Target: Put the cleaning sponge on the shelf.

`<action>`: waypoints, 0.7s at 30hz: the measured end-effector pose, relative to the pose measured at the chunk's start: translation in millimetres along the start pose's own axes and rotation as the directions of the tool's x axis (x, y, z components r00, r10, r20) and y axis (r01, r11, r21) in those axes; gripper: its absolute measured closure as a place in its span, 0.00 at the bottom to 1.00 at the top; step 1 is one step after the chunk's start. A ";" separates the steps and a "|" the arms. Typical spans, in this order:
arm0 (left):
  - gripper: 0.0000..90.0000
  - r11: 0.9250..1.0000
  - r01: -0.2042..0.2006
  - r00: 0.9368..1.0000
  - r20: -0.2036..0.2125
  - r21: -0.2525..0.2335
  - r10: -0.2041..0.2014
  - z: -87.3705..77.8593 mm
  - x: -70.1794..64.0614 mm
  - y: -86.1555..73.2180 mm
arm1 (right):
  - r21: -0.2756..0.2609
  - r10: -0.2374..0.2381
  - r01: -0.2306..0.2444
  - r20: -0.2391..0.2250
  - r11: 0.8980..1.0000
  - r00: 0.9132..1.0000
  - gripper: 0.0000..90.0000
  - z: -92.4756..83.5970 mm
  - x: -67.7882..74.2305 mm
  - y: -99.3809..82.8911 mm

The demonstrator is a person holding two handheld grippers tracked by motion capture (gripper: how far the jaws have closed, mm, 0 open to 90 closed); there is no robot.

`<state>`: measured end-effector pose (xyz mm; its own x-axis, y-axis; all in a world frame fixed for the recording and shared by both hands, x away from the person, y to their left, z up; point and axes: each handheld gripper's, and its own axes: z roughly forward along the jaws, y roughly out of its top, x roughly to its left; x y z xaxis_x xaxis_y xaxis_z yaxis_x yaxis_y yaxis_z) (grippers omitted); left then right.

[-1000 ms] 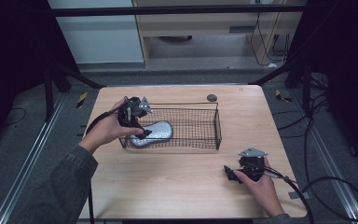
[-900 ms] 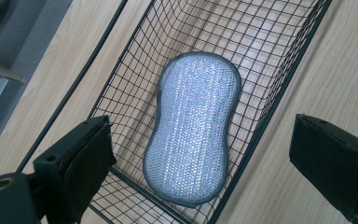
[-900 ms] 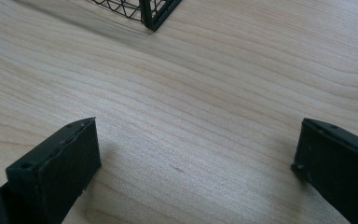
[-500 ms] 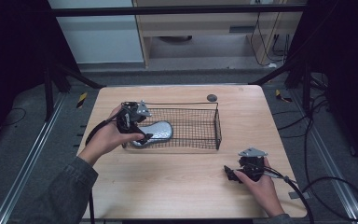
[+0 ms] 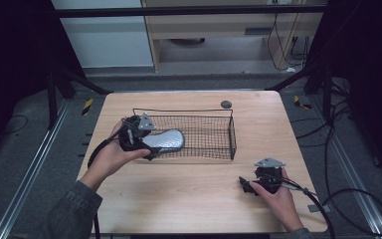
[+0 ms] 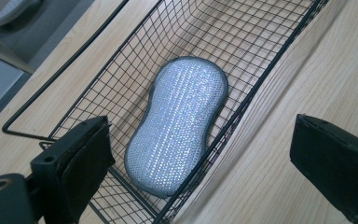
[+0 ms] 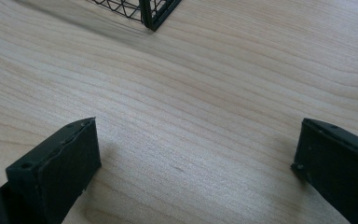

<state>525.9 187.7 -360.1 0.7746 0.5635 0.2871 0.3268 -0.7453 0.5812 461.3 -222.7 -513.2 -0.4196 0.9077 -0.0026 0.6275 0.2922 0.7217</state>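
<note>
The left gripper (image 6: 200,163) hangs wide open over the sponge (image 6: 179,123) in the basket (image 5: 226,130). I think a grab comes next: go down, then squeeze. The right gripper (image 7: 196,172) rests open at 5 o'clock on the table (image 5: 179,199).

Glittery woven scrubber (image 6: 179,123), black wire basket (image 6: 279,49), matt pale wood table (image 7: 223,93).

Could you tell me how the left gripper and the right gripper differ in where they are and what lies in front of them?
The left gripper sits at the wire basket's left end, the right gripper near the table's front right, apart from the basket. In their own views, the left gripper's jaws frame the silvery scrubbing pad lying in the basket, the right gripper's frame bare wood. Both are open and hand-held.
</note>
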 end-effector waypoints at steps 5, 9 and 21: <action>0.06 1.000 0.010 1.000 -0.019 -0.024 -0.011 -6.9 -5.4 -8.0 | 0.000 0.000 0.000 0.000 1.000 1.000 0.00 -0.1 0.0 -0.1; 0.06 0.999 0.017 0.999 -0.032 -0.044 -0.019 -12.7 -9.6 -14.0 | 0.000 -0.001 0.001 0.001 1.000 1.000 0.00 -0.1 -0.1 -0.2; 0.06 0.997 0.052 0.997 -0.058 -0.062 -0.056 -20.3 -21.4 -35.3 | 0.000 0.000 0.000 0.001 1.000 1.000 0.00 -0.3 0.0 -0.4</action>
<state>486.8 209.3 -371.3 0.7227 0.6237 0.2978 0.3323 -0.6914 0.6415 460.9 -222.8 -513.3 -0.4188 0.9081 -0.0031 0.6273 0.2918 0.7220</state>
